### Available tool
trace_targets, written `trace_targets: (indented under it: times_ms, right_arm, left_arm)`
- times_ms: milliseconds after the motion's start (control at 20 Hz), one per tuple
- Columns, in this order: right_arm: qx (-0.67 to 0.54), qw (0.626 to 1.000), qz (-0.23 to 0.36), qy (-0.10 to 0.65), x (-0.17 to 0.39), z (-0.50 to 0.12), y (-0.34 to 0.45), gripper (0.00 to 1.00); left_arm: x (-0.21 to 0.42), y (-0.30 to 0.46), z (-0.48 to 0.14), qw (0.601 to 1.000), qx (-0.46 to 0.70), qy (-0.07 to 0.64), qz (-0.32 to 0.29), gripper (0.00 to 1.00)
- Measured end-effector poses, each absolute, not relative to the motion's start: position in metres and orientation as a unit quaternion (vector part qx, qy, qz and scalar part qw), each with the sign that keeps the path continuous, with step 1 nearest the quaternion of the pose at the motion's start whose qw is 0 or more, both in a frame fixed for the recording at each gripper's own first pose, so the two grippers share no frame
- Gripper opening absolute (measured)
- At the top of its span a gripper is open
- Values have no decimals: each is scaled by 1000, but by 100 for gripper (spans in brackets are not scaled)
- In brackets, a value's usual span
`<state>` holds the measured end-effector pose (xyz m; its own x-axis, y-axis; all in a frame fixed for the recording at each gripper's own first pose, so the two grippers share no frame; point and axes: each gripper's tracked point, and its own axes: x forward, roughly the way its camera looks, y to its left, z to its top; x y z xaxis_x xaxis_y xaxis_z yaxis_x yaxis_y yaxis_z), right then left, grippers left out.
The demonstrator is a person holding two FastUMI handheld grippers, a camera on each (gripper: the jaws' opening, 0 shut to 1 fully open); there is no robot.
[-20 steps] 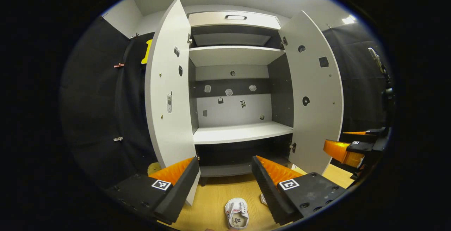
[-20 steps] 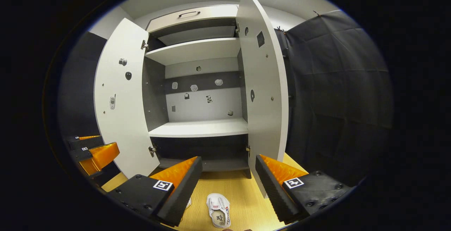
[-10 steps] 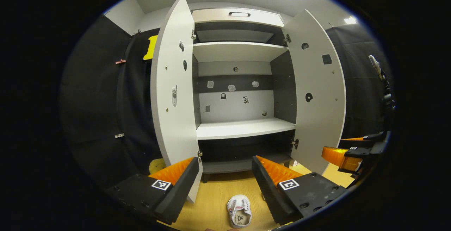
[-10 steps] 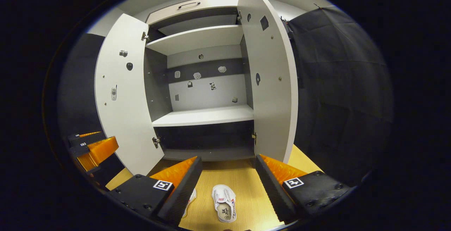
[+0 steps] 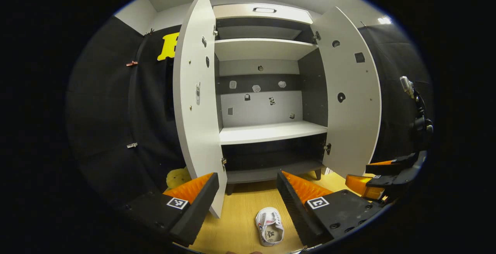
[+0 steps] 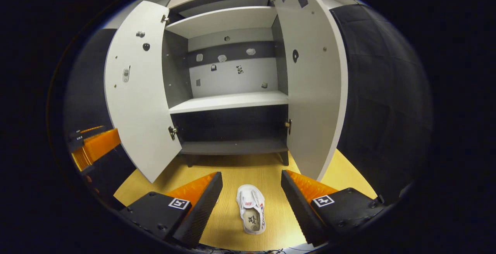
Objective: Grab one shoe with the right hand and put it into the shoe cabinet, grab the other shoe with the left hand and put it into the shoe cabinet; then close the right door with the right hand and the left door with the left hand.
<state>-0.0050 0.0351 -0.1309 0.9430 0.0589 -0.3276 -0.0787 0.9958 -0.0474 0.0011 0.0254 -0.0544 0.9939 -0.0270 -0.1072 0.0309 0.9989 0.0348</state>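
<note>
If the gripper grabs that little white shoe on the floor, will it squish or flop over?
The white shoe looks small and soft-sided, so its upper would probably squish a bit between the right gripper fingers. It seems light for its size. It lies flat on its sole on the wooden floor, so it likely won't roll, though it might slide if nudged.
</note>
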Motion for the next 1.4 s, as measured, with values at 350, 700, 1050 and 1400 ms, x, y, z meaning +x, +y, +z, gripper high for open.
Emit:
trace_targets:
  times_ms: [350,700,1050,1400]
  right_arm:
    - [-19,965,66,252,-10,-226,64,99]
    - [-29,948,65,311,0,-310,71,99]
    - [-36,930,26,365,20,-377,54,99]
    - [-47,929,15,367,53,-390,57,93]
  left_arm:
    - [-5,46,-90,995,23,97,-19,97]
    - [1,56,-113,992,24,124,-28,97]
    - [-1,60,-136,989,26,145,-33,98]
    - [-2,61,-143,987,6,158,-30,98]
